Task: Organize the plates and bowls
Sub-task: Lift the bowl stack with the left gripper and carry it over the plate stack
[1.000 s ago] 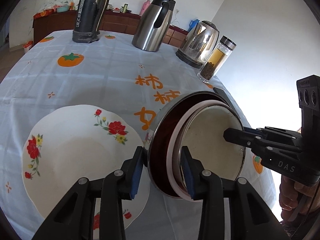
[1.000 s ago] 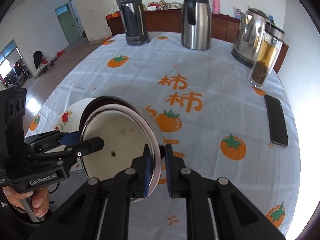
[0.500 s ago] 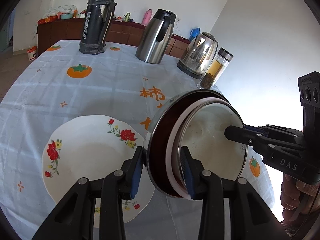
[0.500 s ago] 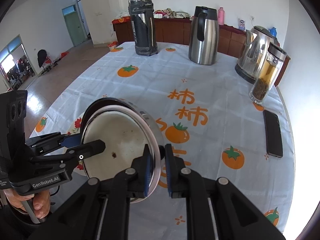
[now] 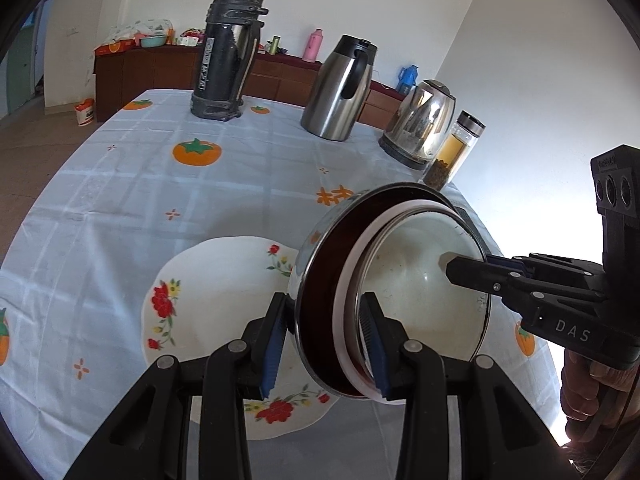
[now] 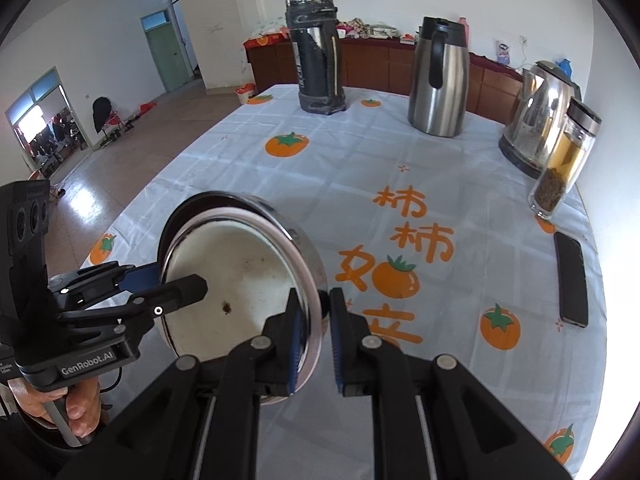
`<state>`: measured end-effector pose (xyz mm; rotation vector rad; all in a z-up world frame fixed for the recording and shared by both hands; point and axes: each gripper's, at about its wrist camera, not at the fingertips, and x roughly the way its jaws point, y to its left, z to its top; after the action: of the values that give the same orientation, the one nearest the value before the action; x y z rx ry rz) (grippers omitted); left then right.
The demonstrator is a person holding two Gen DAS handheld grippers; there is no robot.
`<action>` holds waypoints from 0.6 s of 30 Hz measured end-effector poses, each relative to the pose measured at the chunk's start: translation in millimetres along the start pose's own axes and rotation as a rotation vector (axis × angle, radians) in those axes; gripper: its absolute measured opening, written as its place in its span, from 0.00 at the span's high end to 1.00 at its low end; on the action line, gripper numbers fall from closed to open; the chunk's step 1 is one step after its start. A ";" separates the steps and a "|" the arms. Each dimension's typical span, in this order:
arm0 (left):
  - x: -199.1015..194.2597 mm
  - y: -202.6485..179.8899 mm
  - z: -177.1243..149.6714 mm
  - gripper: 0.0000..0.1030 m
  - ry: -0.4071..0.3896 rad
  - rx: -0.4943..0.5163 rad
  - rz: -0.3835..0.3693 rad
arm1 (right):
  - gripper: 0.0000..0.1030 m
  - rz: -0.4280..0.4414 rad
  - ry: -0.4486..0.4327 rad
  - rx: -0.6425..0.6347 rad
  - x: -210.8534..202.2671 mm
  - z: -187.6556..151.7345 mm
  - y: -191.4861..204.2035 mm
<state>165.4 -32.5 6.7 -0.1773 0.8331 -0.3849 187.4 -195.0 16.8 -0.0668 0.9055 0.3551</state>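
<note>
Both grippers hold a stack of nested round steel bowls [image 5: 404,280], tilted on edge above the surface [image 6: 360,168]. The left gripper [image 5: 324,344] has its fingers clamped across the stacked rims; the right gripper [image 6: 314,332] pinches the opposite rim. A white floral plate [image 5: 224,300] lies on the surface, lower left.

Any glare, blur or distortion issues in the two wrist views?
Left wrist: the wall at right is blown out white behind the right gripper; strong fisheye bend in the table; no motion blur. Right wrist: even light, a bright strip at the right edge, the steel bowl sharp, corners vignetted black.
</note>
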 end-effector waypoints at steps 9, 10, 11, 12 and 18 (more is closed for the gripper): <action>-8.4 19.3 -2.6 0.62 -0.002 -0.019 0.046 | 0.87 0.035 0.018 -0.024 15.1 2.3 19.0; -8.8 21.2 -3.0 0.62 -0.001 -0.019 0.050 | 0.87 0.038 0.021 -0.026 16.8 2.2 20.7; -8.9 22.7 -3.3 0.62 0.001 -0.020 0.054 | 0.87 0.041 0.023 -0.028 18.4 2.5 22.0; -9.4 23.9 -3.9 0.62 0.002 -0.020 0.056 | 0.87 0.043 0.026 -0.031 19.9 2.8 23.8; -12.2 30.4 -6.9 0.62 0.010 -0.024 0.073 | 0.87 0.055 0.048 -0.040 27.1 3.3 31.5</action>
<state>160.8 0.3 1.3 -0.1671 0.8521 -0.3079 194.7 -157.3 0.6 -0.0871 0.9490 0.4243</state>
